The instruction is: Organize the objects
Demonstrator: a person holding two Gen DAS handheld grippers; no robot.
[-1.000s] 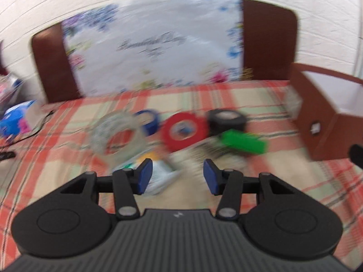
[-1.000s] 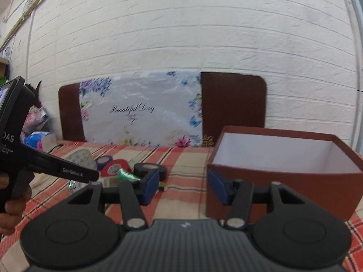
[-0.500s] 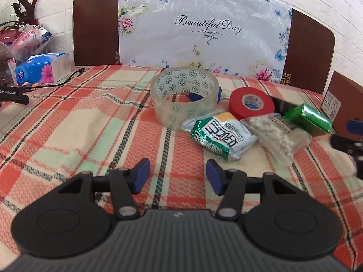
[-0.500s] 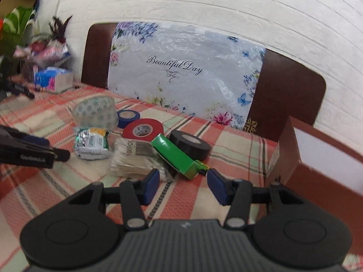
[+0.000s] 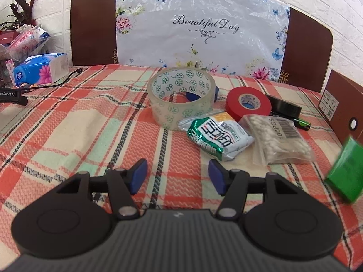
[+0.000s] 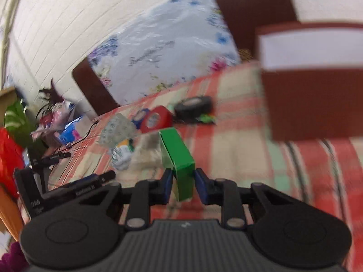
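The right claw (image 6: 183, 184) was clamped on a green box (image 6: 179, 162), its blue pads pressed against the box's two sides, with the box standing out ahead of the fingers above the checked tablecloth (image 6: 238, 140); the view from that claw was blurred and tilted; ahead of it and to its right stood the open brown box (image 6: 313, 104) with its pale inside showing, apart from the held box; ahead and slightly left lay the black tape roll (image 6: 194, 108) and the red tape roll (image 6: 156, 119), and further left the other grip tool could be seen.

The left claw (image 5: 178, 176) stood with its fingers spread wide and nothing between them, above the cloth; straight ahead of it sat the clear patterned tape roll (image 5: 181, 97), with a silver-and-green packet (image 5: 219, 138) just ahead and to the right, touching a bag of cotton swabs (image 5: 279, 140); beyond those lay the red roll (image 5: 248, 105) and the black roll (image 5: 285, 108); the green box (image 5: 346, 172) appeared at the far right of this claw, blurred, near the brown box's side (image 5: 342, 106); a tissue pack (image 5: 40, 70) lay far ahead on the left.
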